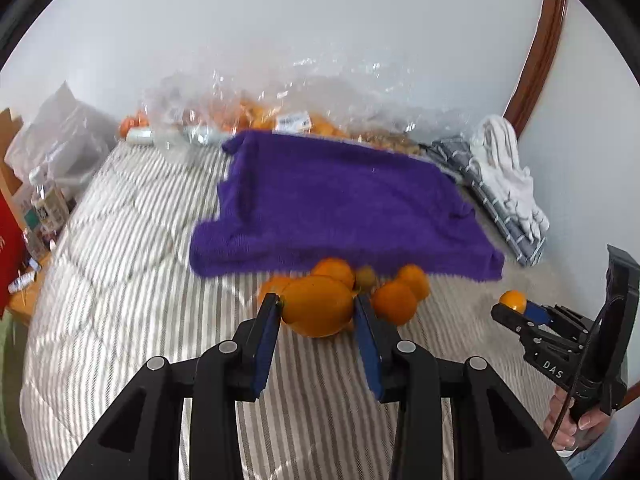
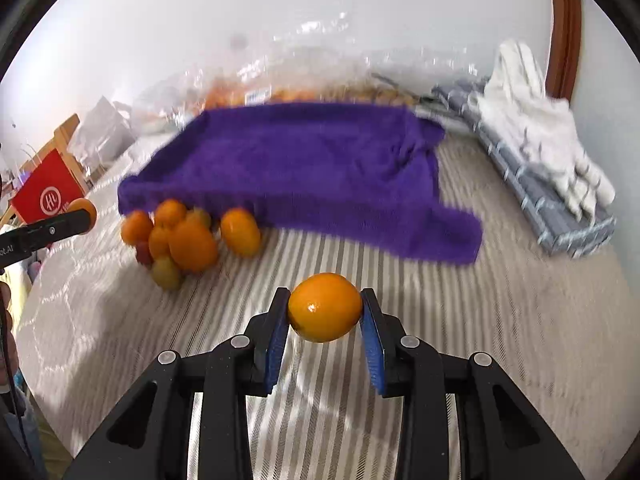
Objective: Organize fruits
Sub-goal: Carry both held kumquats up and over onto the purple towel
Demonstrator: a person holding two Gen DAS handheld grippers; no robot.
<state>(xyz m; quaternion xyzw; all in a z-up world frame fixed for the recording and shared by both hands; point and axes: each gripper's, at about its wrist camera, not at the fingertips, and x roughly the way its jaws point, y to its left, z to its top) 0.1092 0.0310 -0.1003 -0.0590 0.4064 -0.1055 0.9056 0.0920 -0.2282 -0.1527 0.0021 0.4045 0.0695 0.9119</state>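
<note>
In the left wrist view my left gripper [image 1: 317, 302] is shut on an orange fruit [image 1: 318, 310], its blue pads pressing both sides. Just behind it a small pile of orange and greenish fruits [image 1: 394, 298] lies on the striped bedcover, at the near edge of a purple towel [image 1: 340, 200]. My right gripper [image 2: 325, 296] is shut on another orange fruit [image 2: 325, 308] above the cover. From there the fruit pile [image 2: 180, 236] sits to the left, against the purple towel [image 2: 300, 160]. Each gripper appears in the other's view, the right gripper [image 1: 516, 308] and the left gripper [image 2: 82, 216], both gripping fruit.
A clear plastic bag [image 1: 280, 116] with more oranges lies behind the towel by the wall. A grey checked cloth [image 1: 492, 200] and a white towel [image 1: 508, 168] are at the right. A bottle [image 1: 46, 204] and a red box [image 2: 46, 196] stand left of the bed.
</note>
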